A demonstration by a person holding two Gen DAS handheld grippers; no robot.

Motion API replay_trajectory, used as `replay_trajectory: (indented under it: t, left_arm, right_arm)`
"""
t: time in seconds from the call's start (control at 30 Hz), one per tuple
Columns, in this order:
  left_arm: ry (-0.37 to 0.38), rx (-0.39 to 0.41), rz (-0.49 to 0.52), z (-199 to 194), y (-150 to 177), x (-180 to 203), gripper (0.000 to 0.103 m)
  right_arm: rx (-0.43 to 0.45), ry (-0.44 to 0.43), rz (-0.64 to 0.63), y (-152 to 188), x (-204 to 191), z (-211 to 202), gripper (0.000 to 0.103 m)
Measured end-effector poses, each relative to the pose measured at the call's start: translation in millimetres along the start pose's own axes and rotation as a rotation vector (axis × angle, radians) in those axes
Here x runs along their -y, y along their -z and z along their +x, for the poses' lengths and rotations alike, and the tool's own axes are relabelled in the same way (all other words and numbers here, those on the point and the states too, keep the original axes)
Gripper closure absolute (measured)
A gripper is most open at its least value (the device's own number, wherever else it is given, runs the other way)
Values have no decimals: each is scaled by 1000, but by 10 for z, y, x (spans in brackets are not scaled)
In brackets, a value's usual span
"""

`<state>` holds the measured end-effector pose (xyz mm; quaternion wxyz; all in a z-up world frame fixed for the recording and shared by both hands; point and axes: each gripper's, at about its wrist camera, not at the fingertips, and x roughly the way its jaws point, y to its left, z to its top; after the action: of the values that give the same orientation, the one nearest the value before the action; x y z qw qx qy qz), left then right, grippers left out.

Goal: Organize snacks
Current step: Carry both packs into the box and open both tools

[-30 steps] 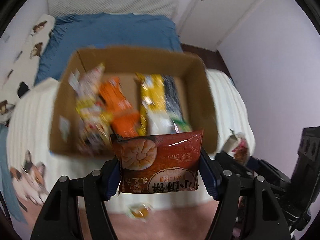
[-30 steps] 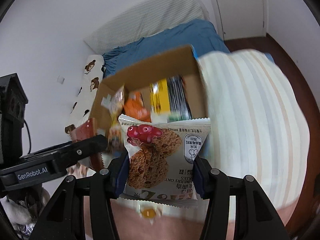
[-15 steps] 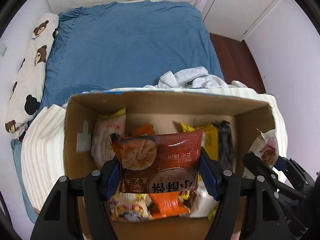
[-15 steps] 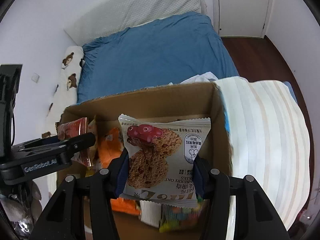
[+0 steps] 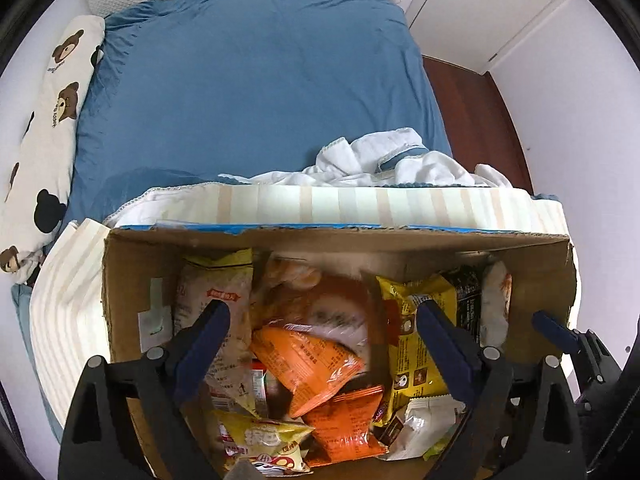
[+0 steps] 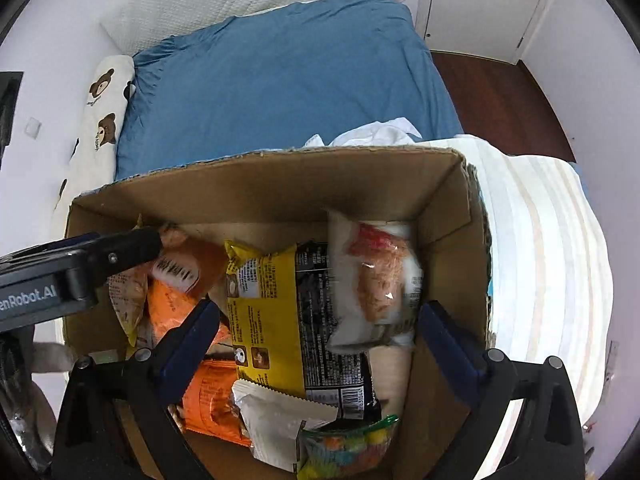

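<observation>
A cardboard box holds several snack packets: orange ones, a yellow-and-black one and a candy bag. My left gripper points down into the box and its jaws are opening. The red-brown pastry packet lies blurred and loose below them, clear of the pads. My right gripper is opening too, over the box's right end. The white oat-cookie packet is blurred and free of its fingers, against the box wall.
The box rests on a striped cream cloth at the foot of a bed with a blue cover. Behind the box lie crumpled white fabric and, far left, a bear-print pillow. At right are a dark wood floor and white doors.
Both grippers came forward and down over the box. Each was shut on a packet; both now stand wide and the pastry and cookie packets have dropped into the box.
</observation>
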<state>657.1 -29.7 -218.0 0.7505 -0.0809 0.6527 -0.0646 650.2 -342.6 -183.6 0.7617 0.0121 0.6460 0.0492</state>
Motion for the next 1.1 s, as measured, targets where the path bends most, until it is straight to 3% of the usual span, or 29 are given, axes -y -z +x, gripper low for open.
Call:
replay_trajectory:
  t: [0.27, 0.57, 0.77, 1.1]
  left_arm:
    - [3, 23, -4, -88, 164, 50, 7]
    - [-22, 114, -2, -356, 522, 60, 7]
    - [-66, 233, 18, -650, 872, 62, 7]
    - [-72, 387, 2, -1186, 1616, 37, 7]
  right_arm:
    - [5, -5, 15, 148, -37, -117, 1]
    - [56, -5, 18, 402, -48, -360, 1]
    - [137, 20, -5, 695, -112, -660, 1]
    - [259, 8, -39, 1274, -277, -1238, 1]
